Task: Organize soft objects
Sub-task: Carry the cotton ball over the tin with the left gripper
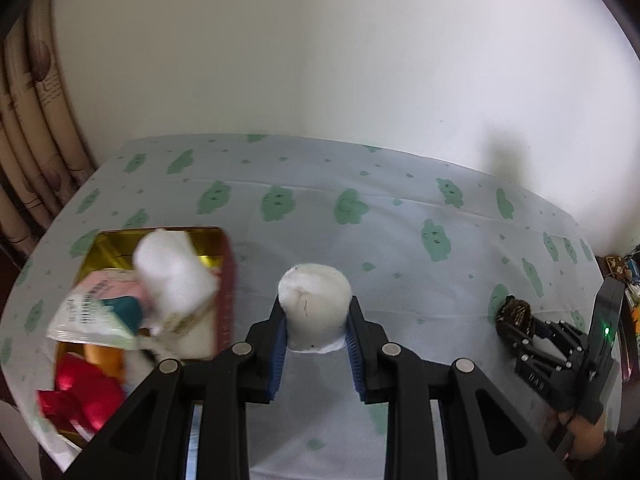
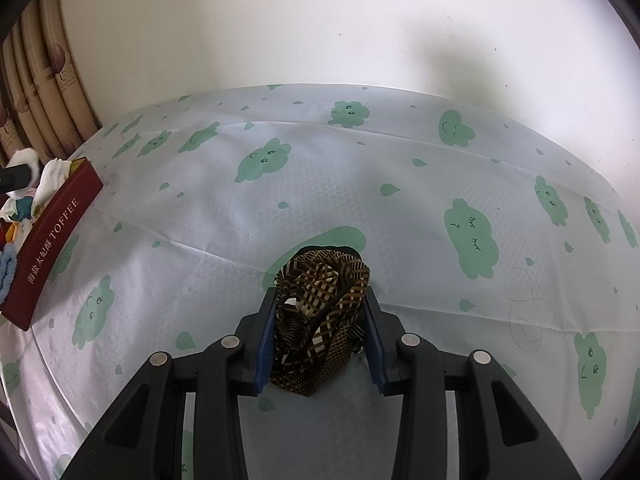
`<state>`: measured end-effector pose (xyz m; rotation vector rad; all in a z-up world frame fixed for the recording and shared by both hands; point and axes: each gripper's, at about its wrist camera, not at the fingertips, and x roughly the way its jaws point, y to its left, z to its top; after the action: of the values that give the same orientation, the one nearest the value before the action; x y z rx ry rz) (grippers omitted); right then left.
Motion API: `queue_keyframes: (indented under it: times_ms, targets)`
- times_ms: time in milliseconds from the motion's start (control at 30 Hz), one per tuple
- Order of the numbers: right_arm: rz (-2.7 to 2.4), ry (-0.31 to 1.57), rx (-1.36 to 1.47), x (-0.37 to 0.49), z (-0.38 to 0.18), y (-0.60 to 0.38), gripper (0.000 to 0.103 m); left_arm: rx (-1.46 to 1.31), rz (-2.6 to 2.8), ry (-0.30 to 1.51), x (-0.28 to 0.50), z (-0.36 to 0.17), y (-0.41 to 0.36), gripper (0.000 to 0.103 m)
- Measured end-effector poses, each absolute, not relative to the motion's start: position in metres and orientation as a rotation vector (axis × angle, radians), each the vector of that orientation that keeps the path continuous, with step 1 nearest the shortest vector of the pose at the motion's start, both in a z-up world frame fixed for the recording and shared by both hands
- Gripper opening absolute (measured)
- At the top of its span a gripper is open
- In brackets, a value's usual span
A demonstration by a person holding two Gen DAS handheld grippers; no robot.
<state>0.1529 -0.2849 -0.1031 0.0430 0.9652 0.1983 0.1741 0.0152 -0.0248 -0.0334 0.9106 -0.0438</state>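
- The toffee tin (image 1: 226, 280) is taken as the landmark; several soft items are already gathered in it: a white fluffy wad (image 1: 172, 276), a pale printed packet (image 1: 92, 312) and a red cloth (image 1: 80, 396), so part of the sorting appears done.
- A white cotton roll (image 1: 314, 304) is clamped between the blue pads of the left gripper (image 1: 316, 320), just to the right of the tin and not yet inside it.
- Whether the roll is lifted or resting on the cloud-print tablecloth (image 1: 400, 216) cannot be told.
- A brown checked fabric bundle (image 2: 320, 320) is pinched by the right gripper (image 2: 320, 320), well apart from the tin on its right side, low over the tablecloth.
- Both held items are judged to remain for placing in the tin; no other loose soft object is seen on the tablecloth, so the task seems near its end.
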Motion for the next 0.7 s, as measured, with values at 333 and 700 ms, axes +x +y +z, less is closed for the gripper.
queue_keyframes:
  times_ms: [333, 700]
  targets:
    - [0.197, 0.966, 0.039, 0.153, -0.103, -0.284, 0.037, -0.073, 0.046, 0.890, 0.161, 0.000, 0.085, 0.027]
    - [0.197, 0.966, 0.038, 0.153, -0.103, -0.285, 0.038, -0.085, 0.102, 0.879, 0.171, 0.013, 0.129, 0.027]
